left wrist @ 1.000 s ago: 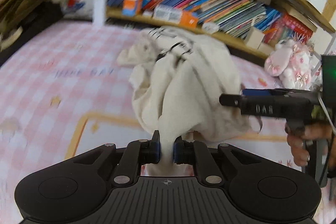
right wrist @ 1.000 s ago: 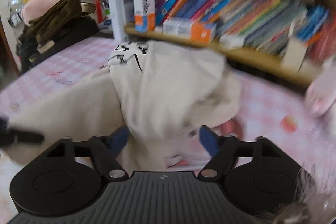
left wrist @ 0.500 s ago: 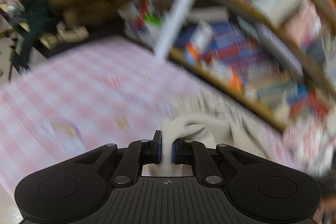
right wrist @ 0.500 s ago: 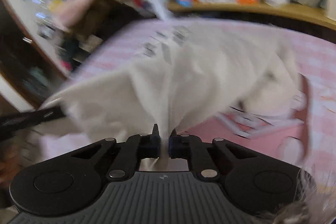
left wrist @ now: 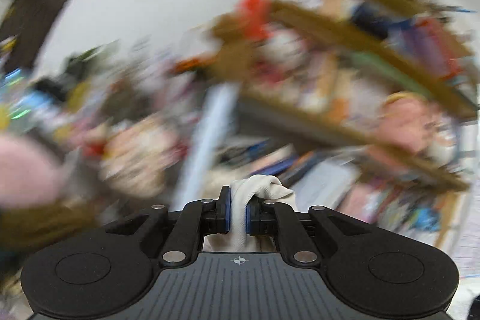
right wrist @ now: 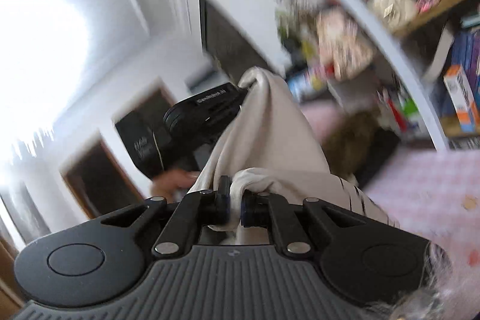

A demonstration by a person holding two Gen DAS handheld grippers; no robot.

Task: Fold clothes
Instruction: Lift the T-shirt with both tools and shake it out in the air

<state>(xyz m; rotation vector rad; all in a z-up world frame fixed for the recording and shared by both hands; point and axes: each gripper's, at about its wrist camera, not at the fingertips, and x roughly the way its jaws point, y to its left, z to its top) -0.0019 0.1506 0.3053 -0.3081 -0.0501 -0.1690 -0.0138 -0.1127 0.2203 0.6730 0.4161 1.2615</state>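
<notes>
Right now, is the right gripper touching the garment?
Touching. The right wrist view shows the right gripper shut on a fold of the garment.

Blurred bookshelf (right wrist: 426, 29), pink checked sheet (right wrist: 426, 194), orange-and-white box (right wrist: 460, 98).

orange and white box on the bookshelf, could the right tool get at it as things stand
Probably not. The right tool is shut on the cream garment, which the left tool also pinches and holds up. The orange and white box sits off to the side, and a grab means dropping the cloth.
</notes>
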